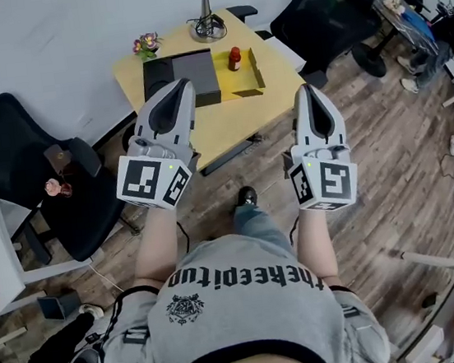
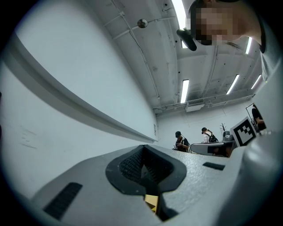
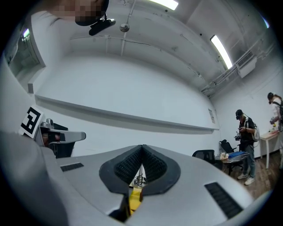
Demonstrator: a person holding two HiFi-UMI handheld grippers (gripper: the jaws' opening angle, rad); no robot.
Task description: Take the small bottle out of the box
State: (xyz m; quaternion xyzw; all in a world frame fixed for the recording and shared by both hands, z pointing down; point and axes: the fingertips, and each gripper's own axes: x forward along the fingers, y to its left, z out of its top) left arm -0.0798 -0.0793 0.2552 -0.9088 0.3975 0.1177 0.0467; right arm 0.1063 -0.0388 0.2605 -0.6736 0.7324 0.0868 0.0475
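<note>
Wood floor, white wall, yellow table [image 1: 220, 127] ahead of you. Left to right in the head view:

- Black chair [image 1: 0, 157] at far left, partly cut off by the frame edge.
- Your left gripper [image 1: 180, 87] has its jaws together with nothing in them. Its own view shows the pads meeting, with only a sliver of yellow through the slit below. Its nose hides part of the black case [image 1: 188, 74] on the table.
- Flowers [image 1: 146, 43] and lamp [image 1: 208, 9] stand at the table's far edge.
- Bottle [image 1: 234, 58] is red and upright inside the yellow box [image 1: 251, 82], just right of the case and well apart from both grippers. Its label is too small to read.
- Your right gripper [image 1: 309, 91] overlaps the table's right corner, also closed and empty. Its view shows a bit of yellow and what looks like the lamp's base through the slit. The bottle can't be made out there.
- A second chair [image 1: 325, 10] sits at right.
</note>
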